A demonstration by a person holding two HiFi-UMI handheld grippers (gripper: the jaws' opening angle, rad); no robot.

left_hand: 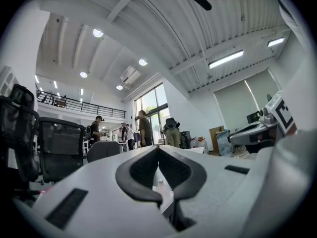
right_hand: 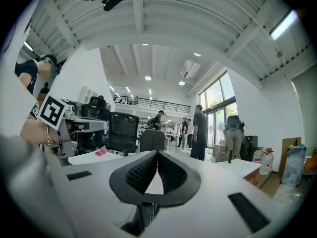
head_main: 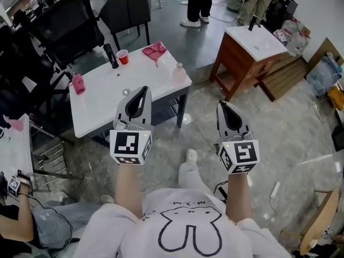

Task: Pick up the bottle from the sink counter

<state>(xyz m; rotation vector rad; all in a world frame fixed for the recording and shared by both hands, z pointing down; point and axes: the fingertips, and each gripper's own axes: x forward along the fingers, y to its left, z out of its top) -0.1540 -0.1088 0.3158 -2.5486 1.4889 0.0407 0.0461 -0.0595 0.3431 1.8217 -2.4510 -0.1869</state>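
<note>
The wooden sink counter (head_main: 252,43) with a white top and a black faucet (head_main: 250,22) stands at the far right; I cannot make out a bottle on it. A clear plastic bottle (head_main: 179,73) stands upright on the white table's (head_main: 102,104) right corner. My left gripper (head_main: 144,91) is shut and empty, held in the air over the table's front edge. My right gripper (head_main: 221,106) is also shut and empty, over the floor to the right of the table. In the left gripper view the shut left gripper (left_hand: 158,148) points at the clear bottle (left_hand: 161,188). In the right gripper view the shut right gripper (right_hand: 157,153) has the sink counter (right_hand: 242,166) to its right.
A red cup (head_main: 122,56), a black bottle (head_main: 110,56) and two pink cloths (head_main: 155,50) lie on the white table. Black office chairs (head_main: 128,11) stand behind it. People stand at the back (head_main: 200,1). Plastic jugs (head_main: 292,34) sit beyond the sink counter.
</note>
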